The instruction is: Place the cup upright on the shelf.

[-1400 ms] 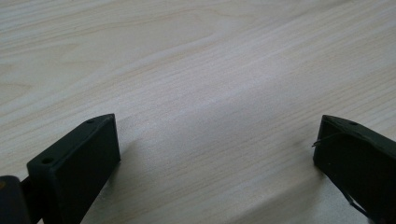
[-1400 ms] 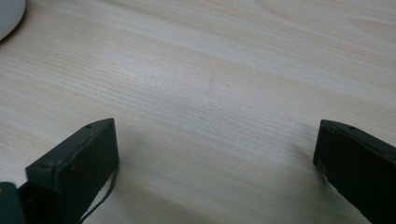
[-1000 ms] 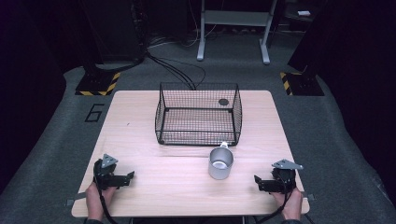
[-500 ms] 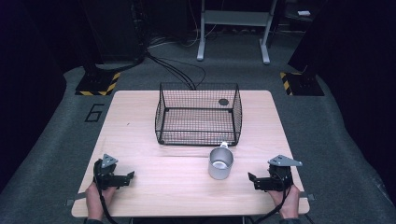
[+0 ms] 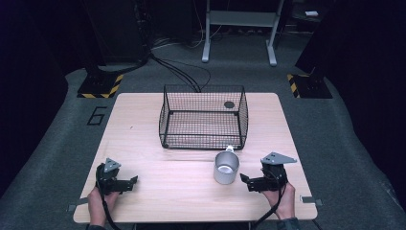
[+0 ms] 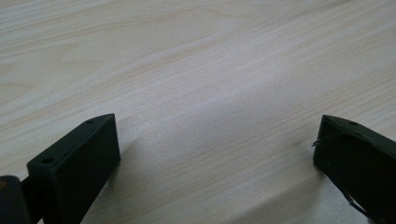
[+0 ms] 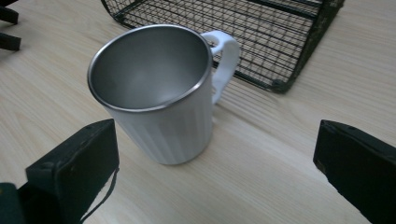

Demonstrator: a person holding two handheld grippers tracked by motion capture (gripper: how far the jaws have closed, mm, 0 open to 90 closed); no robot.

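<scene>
Standing upright, the mug [image 7: 159, 98] points its handle toward the basket [image 7: 261, 42].

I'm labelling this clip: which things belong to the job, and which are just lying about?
In the job:
mug, upright, in front of the open right gripper
wire basket, just behind the mug

Lying about:
small dark disc at the basket's far corner
left gripper, open over bare table

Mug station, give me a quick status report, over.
Right gripper open, beside the mug, not touching. Left gripper open over bare table. Mug upright, empty, handle toward the wire basket. Nothing in the way.
</scene>
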